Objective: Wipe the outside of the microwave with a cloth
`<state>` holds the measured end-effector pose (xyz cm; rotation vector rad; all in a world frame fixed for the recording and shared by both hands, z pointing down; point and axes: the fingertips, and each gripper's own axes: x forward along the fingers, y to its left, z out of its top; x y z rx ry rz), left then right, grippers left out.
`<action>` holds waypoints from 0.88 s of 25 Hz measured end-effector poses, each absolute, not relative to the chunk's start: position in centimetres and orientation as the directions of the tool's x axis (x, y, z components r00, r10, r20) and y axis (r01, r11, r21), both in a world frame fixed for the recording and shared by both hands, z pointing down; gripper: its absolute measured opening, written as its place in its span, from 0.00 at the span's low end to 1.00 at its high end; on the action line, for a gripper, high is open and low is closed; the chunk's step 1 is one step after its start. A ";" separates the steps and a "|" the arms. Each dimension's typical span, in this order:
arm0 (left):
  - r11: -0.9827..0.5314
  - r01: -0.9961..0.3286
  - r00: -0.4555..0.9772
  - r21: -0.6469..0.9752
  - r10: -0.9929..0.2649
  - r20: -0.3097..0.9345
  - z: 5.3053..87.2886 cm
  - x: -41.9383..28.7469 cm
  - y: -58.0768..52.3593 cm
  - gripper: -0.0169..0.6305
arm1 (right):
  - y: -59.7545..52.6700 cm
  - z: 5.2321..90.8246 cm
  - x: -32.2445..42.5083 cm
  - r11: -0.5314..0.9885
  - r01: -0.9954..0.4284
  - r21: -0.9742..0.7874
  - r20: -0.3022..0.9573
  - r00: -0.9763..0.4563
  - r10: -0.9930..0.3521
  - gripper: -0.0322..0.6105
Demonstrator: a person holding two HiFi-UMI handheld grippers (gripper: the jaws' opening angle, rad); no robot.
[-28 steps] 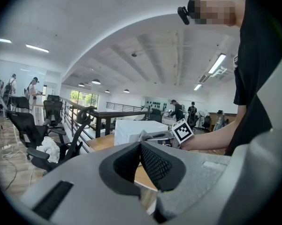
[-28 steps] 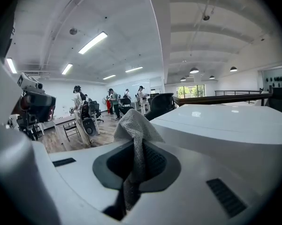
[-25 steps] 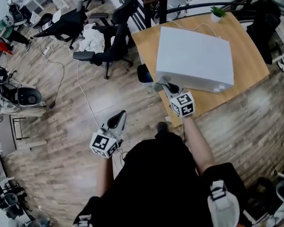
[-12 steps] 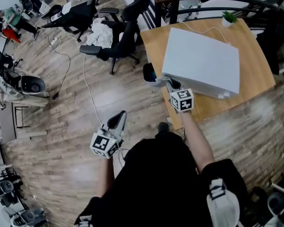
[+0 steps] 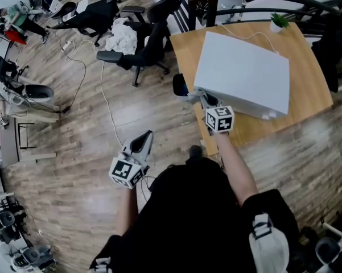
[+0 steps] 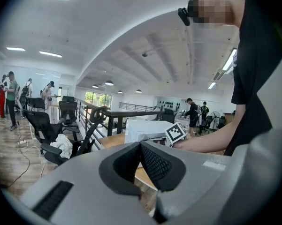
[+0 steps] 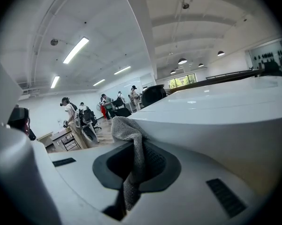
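Now the right gripper (image 7: 133,162) has its tongs clamped on a grey knitted cloth (image 7: 128,131), and the bunched top of that cloth sits right against the near edge of the big white box-shaped microwave (image 5: 242,71). From the head view, the gripper is at the microwave's near-left corner. The microwave stands on the light wooden bench (image 5: 184,49). The left gripper (image 6: 141,159) shows its tongs pinched together with nothing between them, well apart from the microwave, out over the wooden plank floor (image 5: 74,152).
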<state>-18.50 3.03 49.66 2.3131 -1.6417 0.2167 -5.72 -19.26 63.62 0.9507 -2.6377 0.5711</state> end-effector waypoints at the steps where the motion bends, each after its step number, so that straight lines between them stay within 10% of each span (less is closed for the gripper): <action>1: -0.304 -0.941 0.336 0.152 -0.896 0.290 49.7 -18.4 3.0 0.03 | -19.2 63.7 -5.6 0.705 -0.654 -0.275 0.383 -0.747 -0.544 0.07; 22: -0.385 -0.908 0.417 0.162 -0.861 0.290 49.9 -14.2 0.2 0.03 | -19.6 63.6 -0.1 0.678 -0.677 -0.285 0.376 -0.730 -0.571 0.07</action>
